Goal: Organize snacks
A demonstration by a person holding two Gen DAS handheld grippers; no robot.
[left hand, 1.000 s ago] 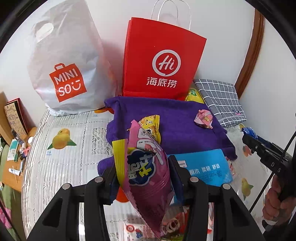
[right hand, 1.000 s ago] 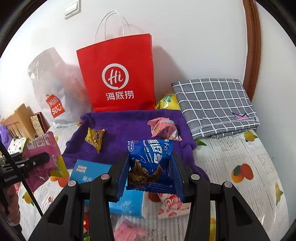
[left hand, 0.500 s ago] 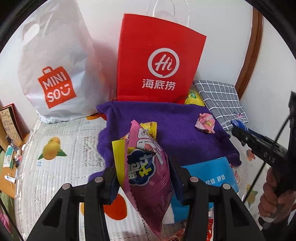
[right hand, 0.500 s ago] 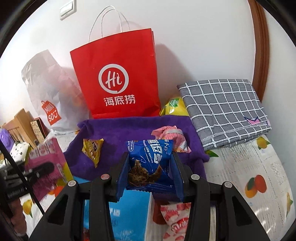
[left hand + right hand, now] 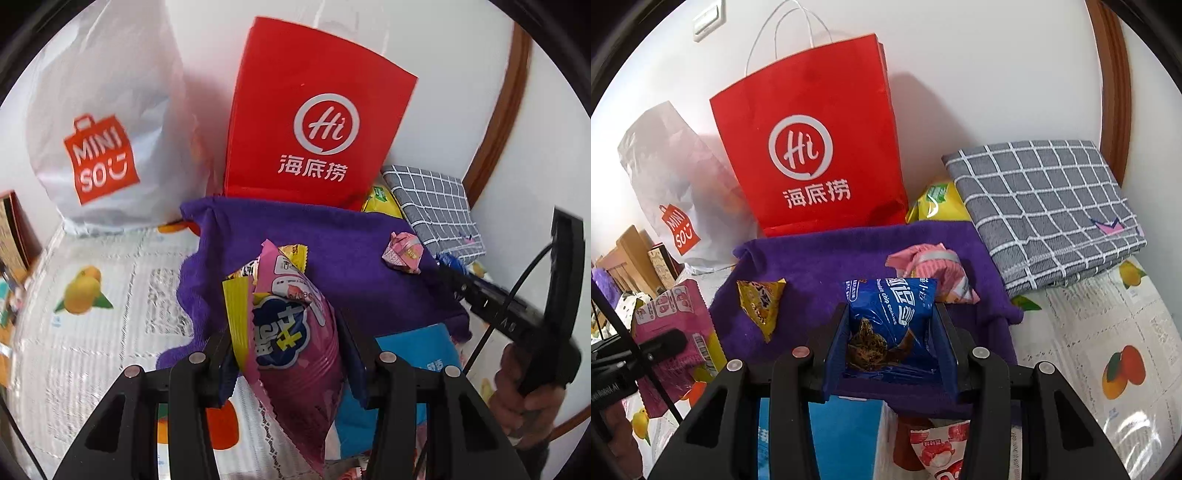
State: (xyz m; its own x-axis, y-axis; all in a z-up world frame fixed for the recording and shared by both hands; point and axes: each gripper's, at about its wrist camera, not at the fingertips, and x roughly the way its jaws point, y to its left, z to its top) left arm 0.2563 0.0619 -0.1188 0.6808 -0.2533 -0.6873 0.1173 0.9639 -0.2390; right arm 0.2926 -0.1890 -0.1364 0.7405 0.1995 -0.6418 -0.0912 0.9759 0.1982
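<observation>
Above the near edge of the purple towel (image 5: 827,258), both tongs carry a snack in the delivery step of the task. The left tongs (image 5: 288,354) are clamped on a pink snack packet (image 5: 295,332), which stands upright between the pads with its lower end hanging below them. The right tongs (image 5: 892,343) are closed on a blue chocolate chip cookie packet (image 5: 892,314), held flat between the blue pads. Two snacks already lie on the towel: a yellow packet (image 5: 762,304) toward its left side and a pink wrapped snack (image 5: 931,271) toward its right, well apart. The towel therefore appears to be the collection area. A red paper bag (image 5: 812,147) stands upright behind the towel against the wall, with a white Miniso bag (image 5: 99,122) beside it. The next move likely calls for lowering each packet onto bare towel between or beside the two lying snacks, then opening the tongs. Further packets lie on the fruit-print cover (image 5: 1108,332) below the tongs and probably remain to be collected.
</observation>
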